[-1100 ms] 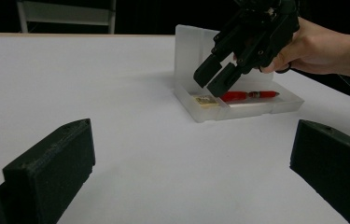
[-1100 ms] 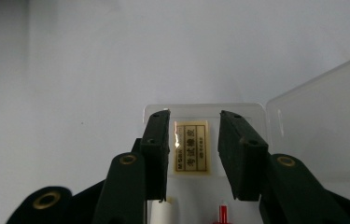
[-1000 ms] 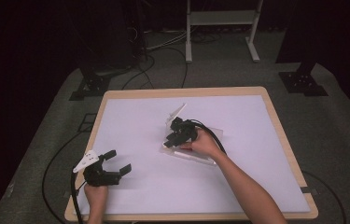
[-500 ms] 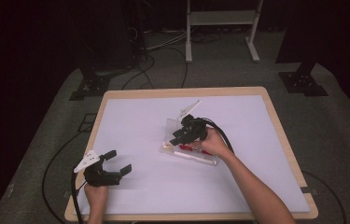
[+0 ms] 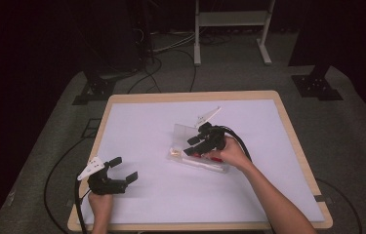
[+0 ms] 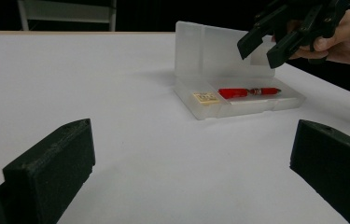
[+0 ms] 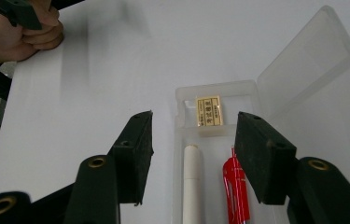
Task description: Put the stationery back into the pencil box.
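A clear plastic case [image 5: 197, 161] lies open mid-table, its lid [image 7: 312, 79] raised. Inside lie a red pen [image 7: 235, 186], a white pen [image 7: 192, 182] and a small yellow-labelled eraser [image 7: 208, 111]. My right gripper [image 5: 193, 146] hovers just above the case and points down into it. Its jaws have just been opening and stand apart, with nothing pressed between them. In the left gripper view the red pen [image 6: 247, 92] and the eraser [image 6: 205, 97] show in the tray under the right gripper [image 6: 260, 53]. My left gripper [image 5: 124, 168] rests open at the near left, well apart from the case.
The white table [image 5: 190, 96] has a wooden rim. Black cables trail from both grippers. On the dark floor beyond the far edge stand a metal frame [image 5: 229, 29] and black stand bases.
My right gripper has moved right and a little farther from me above the case, and its jaws have spread wider. The left gripper has stayed put.
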`<act>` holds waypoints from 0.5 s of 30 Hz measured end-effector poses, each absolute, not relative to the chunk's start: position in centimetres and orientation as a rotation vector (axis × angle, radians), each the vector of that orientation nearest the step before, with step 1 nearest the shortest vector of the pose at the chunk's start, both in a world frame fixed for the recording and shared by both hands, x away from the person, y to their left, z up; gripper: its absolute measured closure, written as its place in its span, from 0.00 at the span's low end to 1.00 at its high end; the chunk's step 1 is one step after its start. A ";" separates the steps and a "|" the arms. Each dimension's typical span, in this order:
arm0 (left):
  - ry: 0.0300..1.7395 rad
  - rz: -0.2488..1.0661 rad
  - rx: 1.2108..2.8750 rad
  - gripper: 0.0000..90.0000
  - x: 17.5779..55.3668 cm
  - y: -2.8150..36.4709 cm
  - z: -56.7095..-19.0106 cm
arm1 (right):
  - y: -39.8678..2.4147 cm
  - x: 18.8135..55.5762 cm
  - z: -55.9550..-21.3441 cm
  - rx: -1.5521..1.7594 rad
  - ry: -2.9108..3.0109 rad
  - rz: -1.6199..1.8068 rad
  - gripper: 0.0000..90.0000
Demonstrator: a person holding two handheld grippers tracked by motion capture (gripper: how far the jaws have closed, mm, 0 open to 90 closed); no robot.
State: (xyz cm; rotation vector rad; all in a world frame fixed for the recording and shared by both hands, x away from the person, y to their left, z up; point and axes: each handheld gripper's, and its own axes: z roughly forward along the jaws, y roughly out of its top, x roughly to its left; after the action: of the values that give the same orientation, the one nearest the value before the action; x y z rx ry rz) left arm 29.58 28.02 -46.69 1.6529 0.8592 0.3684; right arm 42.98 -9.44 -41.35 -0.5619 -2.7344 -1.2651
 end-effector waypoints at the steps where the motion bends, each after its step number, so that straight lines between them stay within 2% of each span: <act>1: 0.859 0.369 1.654 0.00 29.6 28.0 -46.7 | -9.6 43.0 -41.3 -0.562 -2.730 -1.267 0.50; 15: 0.861 0.368 1.657 0.00 29.6 28.0 -46.7 | -11.0 41.7 -40.9 -0.536 -2.706 -1.305 0.46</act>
State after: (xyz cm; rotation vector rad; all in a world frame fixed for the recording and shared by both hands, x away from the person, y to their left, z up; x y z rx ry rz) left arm 29.60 27.99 -46.68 1.6567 0.8614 0.3681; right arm 41.66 -10.96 -40.90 -0.5363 -2.7057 -1.3054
